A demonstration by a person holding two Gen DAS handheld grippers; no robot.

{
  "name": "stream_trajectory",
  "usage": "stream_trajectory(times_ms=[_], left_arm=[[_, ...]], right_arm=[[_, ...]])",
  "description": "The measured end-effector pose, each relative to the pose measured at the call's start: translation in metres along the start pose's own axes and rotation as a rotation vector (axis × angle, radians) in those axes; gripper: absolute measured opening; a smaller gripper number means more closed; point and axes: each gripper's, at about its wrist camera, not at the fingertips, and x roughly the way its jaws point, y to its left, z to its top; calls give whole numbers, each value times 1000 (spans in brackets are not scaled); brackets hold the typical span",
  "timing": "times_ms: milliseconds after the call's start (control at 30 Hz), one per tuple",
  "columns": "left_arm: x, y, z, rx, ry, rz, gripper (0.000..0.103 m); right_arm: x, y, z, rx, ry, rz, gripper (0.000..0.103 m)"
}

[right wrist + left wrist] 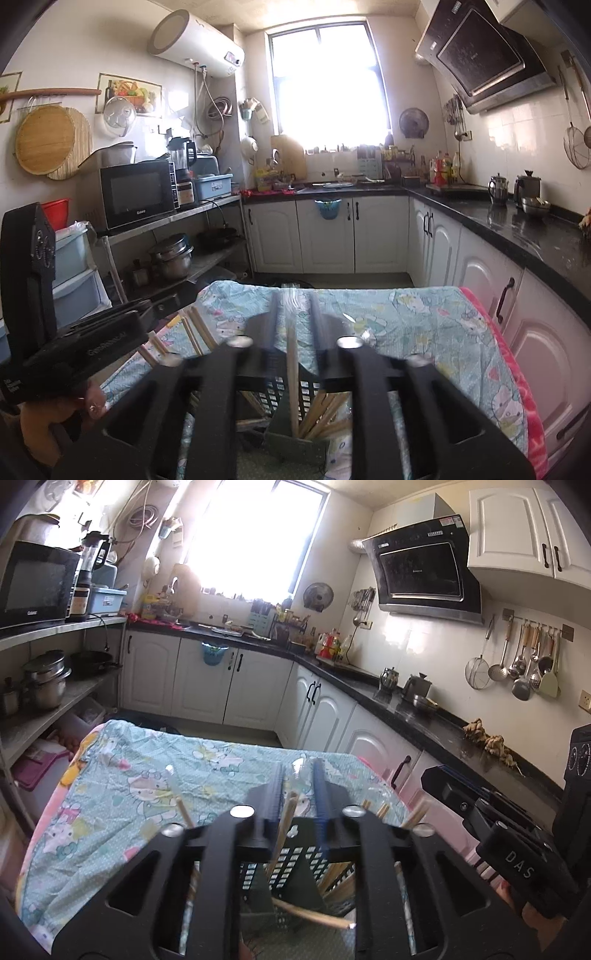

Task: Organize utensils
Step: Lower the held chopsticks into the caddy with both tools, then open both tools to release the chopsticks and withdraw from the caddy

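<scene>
Nearest the cameras, a dark slotted utensil holder (295,871) stands on the surface (122,812), which is draped in a pale blue cartoon-print cloth (424,332); wooden chopsticks (325,413) lean inside its compartments. The left tongs (297,771) are narrowed on a single wooden chopstick (284,823) whose lower end sits in the holder and whose clear tip (297,766) shows between the fingers. The right tongs (293,306) likewise clamp an upright chopstick (292,369) standing in the holder's near compartment. Further chopsticks (183,810) with clear tips lie or lean beside the holder on the cloth. Beyond the surface's far edge run white cabinets (325,232) under a black countertop (517,221), with a microwave (136,194) on a shelf and a bright window (325,81) behind.
</scene>
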Motion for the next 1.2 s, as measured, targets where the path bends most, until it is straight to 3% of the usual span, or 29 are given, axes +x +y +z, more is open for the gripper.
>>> stream_trajectory(times_ms=[100, 367, 733, 1200], left_arm=[[-6, 1, -2, -1, 14, 5, 20], [-28, 6, -3, -8, 32, 20, 46], [-71, 15, 8, -52, -14, 45, 93], [-105, 10, -19, -36, 36, 91, 93]], right_arm=[[-4, -2, -1, -3, 7, -2, 26], [-19, -8, -6, 5, 35, -8, 33], [-49, -5, -6, -1, 25, 4, 47], [-86, 9, -24, -24, 25, 24, 70]])
